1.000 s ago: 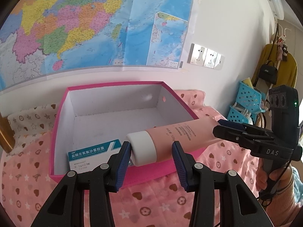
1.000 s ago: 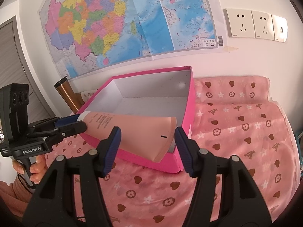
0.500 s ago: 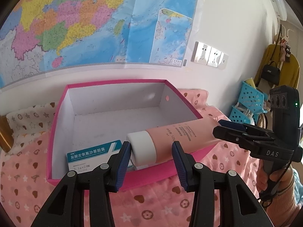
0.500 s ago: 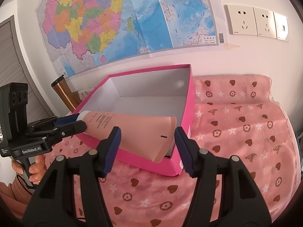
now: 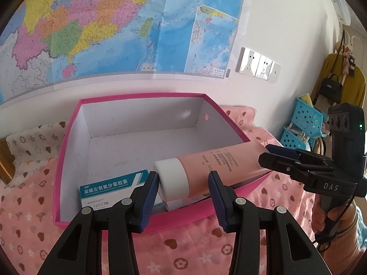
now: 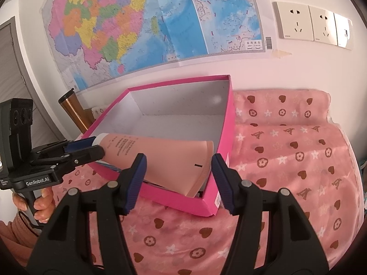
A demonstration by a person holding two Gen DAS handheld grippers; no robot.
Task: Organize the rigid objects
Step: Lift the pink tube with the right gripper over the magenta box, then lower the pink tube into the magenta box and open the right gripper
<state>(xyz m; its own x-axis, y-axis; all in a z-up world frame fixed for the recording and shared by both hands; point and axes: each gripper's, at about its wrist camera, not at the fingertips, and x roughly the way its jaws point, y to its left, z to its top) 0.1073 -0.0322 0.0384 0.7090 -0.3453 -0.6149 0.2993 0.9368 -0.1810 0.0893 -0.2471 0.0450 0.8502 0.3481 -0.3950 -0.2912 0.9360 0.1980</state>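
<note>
A pink tube (image 5: 215,167) with a white cap (image 5: 172,178) lies across the near corner of an open pink box (image 5: 128,217). Its cap end is over the box interior and its flat end (image 6: 183,167) over the box's right rim. My left gripper (image 5: 182,190) is open, with the cap between its fingers and gaps on both sides. My right gripper (image 6: 177,176) is open around the tube's flat end, apart from it. A blue-and-white medicine carton (image 5: 110,189) lies in the box's near left part. The box (image 6: 224,123) also shows in the right wrist view.
The box stands on a pink cloth with hearts and stars (image 6: 286,160). A wall with a map (image 5: 114,27) and sockets (image 5: 258,65) is right behind it. Blue baskets (image 5: 305,119) stand at the right, a copper cylinder (image 6: 73,112) at the box's left.
Both grippers have moved slightly so the box sits lower and nearer in view. The tube stays between the open fingers at both ends.
</note>
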